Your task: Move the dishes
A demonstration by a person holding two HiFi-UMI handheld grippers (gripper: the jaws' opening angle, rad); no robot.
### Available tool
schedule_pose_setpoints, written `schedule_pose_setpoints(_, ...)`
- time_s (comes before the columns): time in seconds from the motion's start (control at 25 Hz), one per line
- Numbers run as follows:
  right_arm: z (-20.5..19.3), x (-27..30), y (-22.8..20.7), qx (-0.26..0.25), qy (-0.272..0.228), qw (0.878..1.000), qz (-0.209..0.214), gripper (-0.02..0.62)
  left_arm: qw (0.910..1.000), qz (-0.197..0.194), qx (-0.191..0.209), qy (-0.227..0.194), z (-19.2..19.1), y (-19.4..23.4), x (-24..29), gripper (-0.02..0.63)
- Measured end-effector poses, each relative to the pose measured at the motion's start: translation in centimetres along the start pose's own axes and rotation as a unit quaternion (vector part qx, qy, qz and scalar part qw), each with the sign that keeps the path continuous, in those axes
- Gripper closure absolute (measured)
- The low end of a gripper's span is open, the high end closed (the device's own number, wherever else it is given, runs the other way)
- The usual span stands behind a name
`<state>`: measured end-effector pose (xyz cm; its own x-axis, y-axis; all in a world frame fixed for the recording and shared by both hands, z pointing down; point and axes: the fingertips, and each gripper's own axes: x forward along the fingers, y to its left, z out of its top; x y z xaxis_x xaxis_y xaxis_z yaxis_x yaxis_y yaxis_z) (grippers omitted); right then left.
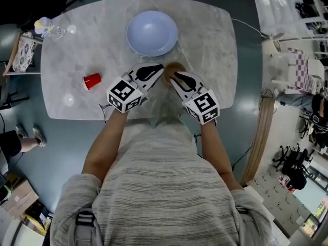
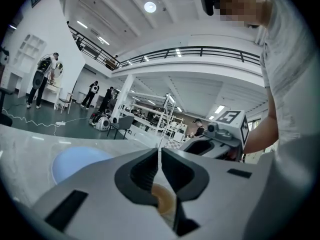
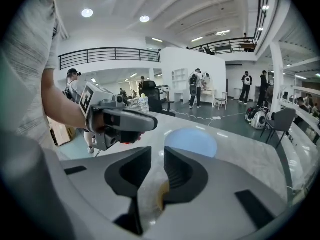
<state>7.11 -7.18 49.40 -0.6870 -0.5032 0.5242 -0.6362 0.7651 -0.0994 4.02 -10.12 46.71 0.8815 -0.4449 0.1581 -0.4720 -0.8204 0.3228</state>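
Closest in, the person's striped shirt fills the lower part of the head view, and both bare forearms reach forward over the near edge of the pale marbled bench. The two grippers meet nose to nose just past that edge, over a small brown dish that sits on the bench between their tips. The left gripper has its jaws drawn together to a thin slit, and the dish's rim shows at the lower end of that slit, seemingly pinched there. The right gripper has its jaws apart with bare bench showing through the gap; the brown rim lies just beside one pad and the pads are not pressing on it, so it has hold of nothing. Off to the left of the grippers, well apart from them, a red cup lies on its side. Beyond the brown dish, near the middle of the bench, stands a wide pale blue bowl, upright and empty. At the far left corner is a clear bottle
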Motion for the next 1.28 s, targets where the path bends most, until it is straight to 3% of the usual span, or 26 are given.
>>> schedule_pose_setpoints(0.28,-2.7,1.4,-0.1,-0.050,0.063,0.995,0.050,0.475,0.9993,0.032,-0.018,-0.006,-1.5,1.2,1.2,0.571)
schedule_pose_setpoints(0.52,-6.2,1.1,-0.3,-0.102,0.119,0.983,0.097,0.469,0.9974,0.065,-0.030,-0.008,-2.7,0.8,2.7,0.571)
schedule_pose_setpoints(1.0,-12.0,3.9,0.7,-0.232,0.237,0.924,0.191,0.462,0.9894,0.126,-0.068,-0.023,-4.8,2.2,2.6,0.571)
schedule_pose_setpoints(1.16,-14.4,5.1,0.7,-0.267,0.280,0.899,0.207,0.462,0.9867,0.142,-0.076,-0.024,-5.6,2.9,1.6,0.571)
schedule_pose_setpoints(1.28,-15.4,5.7,0.9,-0.271,0.303,0.890,0.208,0.465,0.9855,0.147,-0.082,-0.019,-6.2,2.9,1.1,0.571)
